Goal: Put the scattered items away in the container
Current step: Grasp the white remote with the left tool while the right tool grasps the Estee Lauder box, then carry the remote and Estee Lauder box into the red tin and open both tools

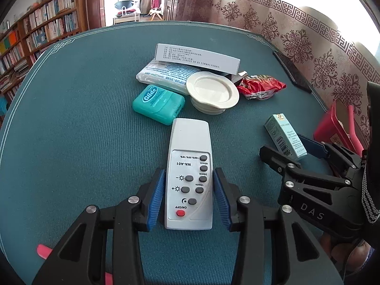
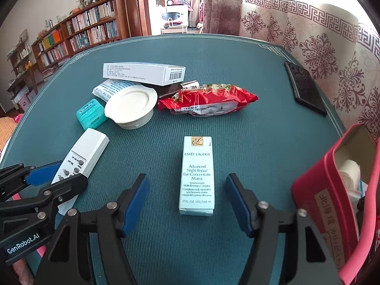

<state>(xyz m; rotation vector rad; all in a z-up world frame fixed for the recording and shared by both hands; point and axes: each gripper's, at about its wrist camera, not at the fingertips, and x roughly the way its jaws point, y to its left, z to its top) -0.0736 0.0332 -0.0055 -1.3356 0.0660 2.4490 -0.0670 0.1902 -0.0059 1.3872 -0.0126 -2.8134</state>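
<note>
A grey remote (image 1: pixel 188 166) lies on the teal table mat, between the blue pads of my left gripper (image 1: pixel 189 173). A thin gap shows on each side, so the jaws are open around it. A pale green Estee Lauder box (image 2: pixel 197 173) lies flat between the fingers of my right gripper (image 2: pixel 187 180), which is open with wide gaps on both sides. The red container (image 2: pixel 332 180) stands at the right with white items inside. In the right wrist view my left gripper (image 2: pixel 64 173) straddles the remote (image 2: pixel 87 149). The left wrist view shows my right gripper (image 1: pixel 291 147) around the box (image 1: pixel 285 135).
Farther back lie a teal Glide floss case (image 1: pixel 158 104), a white round lid (image 1: pixel 212 91), a white carton (image 2: pixel 142 72) on a tissue pack (image 1: pixel 163 73), and a red snack packet (image 2: pixel 206 102). A dark flat pad (image 2: pixel 305 87) rests by the curtain at the right edge.
</note>
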